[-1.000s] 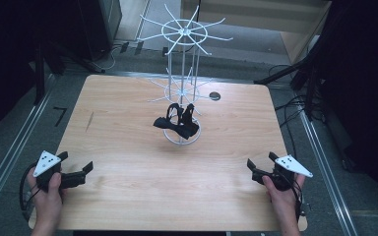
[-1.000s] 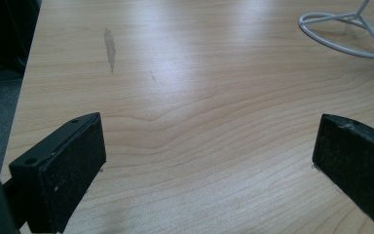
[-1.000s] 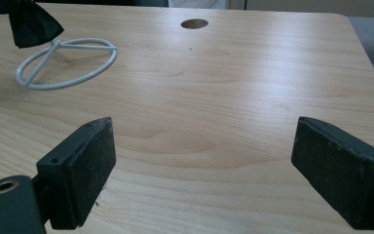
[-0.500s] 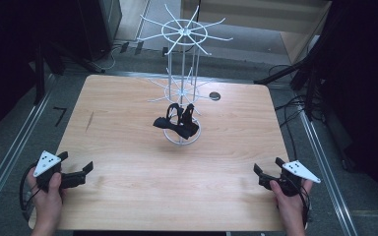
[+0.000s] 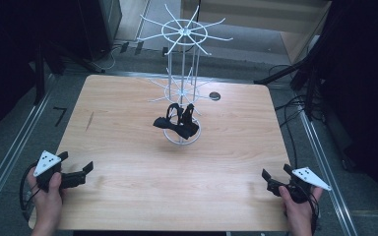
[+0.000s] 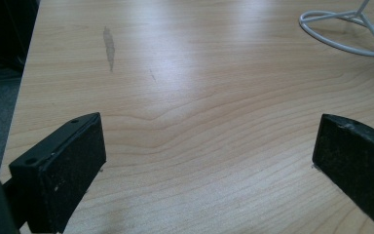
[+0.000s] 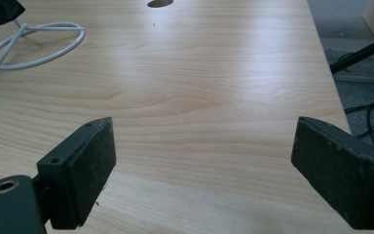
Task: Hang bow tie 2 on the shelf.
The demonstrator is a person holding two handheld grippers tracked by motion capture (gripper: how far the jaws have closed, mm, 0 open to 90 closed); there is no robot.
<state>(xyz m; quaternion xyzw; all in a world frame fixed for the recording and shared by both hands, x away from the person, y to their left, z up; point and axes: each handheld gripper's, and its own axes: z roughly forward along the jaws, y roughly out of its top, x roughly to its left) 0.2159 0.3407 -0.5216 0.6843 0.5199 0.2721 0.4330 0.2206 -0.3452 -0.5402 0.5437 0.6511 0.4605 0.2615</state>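
At the table's near corners, left hand-held gripper (image 5: 76, 173) spread wide, right hand-held gripper (image 5: 275, 178) likewise, both holding nothing

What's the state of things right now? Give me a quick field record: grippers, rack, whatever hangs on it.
left gripper: open, nothing between the jaws, low over the table's near left corner
right gripper: open, nothing between the jaws, near right corner
wire rack: white, upright at mid table, ring base on the wood
black item: hangs low on the rack above the base ring; kind too small to tell
table: light wood, round hole behind the rack
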